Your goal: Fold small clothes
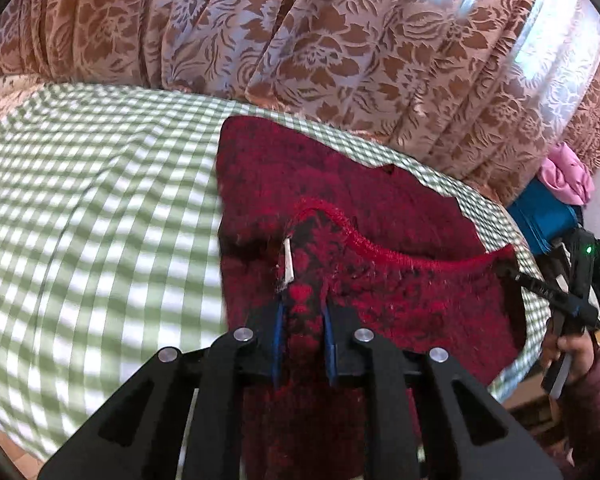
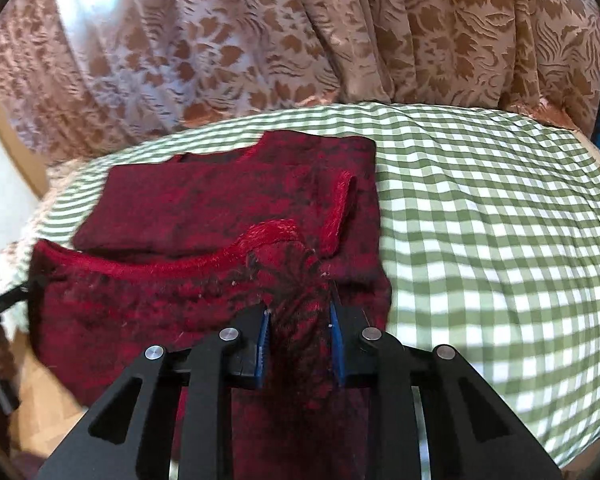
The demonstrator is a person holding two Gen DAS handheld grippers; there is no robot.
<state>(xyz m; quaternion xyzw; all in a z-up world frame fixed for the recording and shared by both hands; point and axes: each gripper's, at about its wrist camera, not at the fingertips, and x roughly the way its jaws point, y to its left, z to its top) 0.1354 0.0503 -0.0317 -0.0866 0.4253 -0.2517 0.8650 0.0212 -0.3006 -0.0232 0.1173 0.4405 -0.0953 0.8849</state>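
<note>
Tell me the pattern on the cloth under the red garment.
Green and white checks on the cloth; the right wrist view shows it best, spread beside the red garment.

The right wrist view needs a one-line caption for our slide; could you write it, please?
Right gripper shut on a red knitted garment lying on a green checked cloth.

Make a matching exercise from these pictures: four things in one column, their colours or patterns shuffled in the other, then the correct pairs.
Things:
1. sweater
2. tablecloth
3. curtain
4. bundled cloth at the far right of the left wrist view

Colours or patterns:
A. green and white checks
B. pink
C. dark red with black flecks
D. brown floral on beige

Pairs: 1-C, 2-A, 3-D, 4-B
</note>
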